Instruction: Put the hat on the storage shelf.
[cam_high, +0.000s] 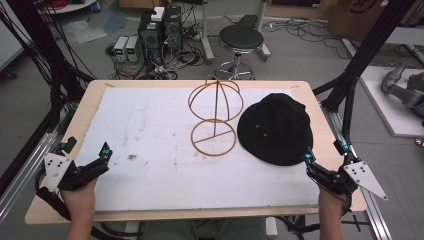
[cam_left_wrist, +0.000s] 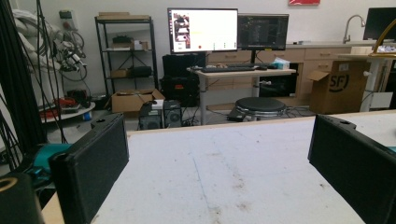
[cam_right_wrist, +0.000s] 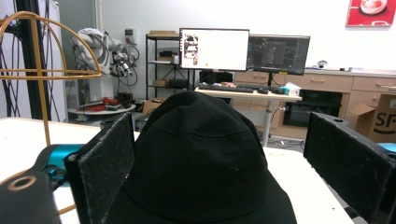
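Jaws wide apart on both grippers, nothing held. Right gripper sits just below the black hat's brim; left gripper well left of hat. Wire stand touches hat's left side, on white mat.

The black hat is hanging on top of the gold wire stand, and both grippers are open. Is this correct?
Not quite. The black hat lies on the table beside the gold wire stand, as the high view shows. Both grippers are indeed open.
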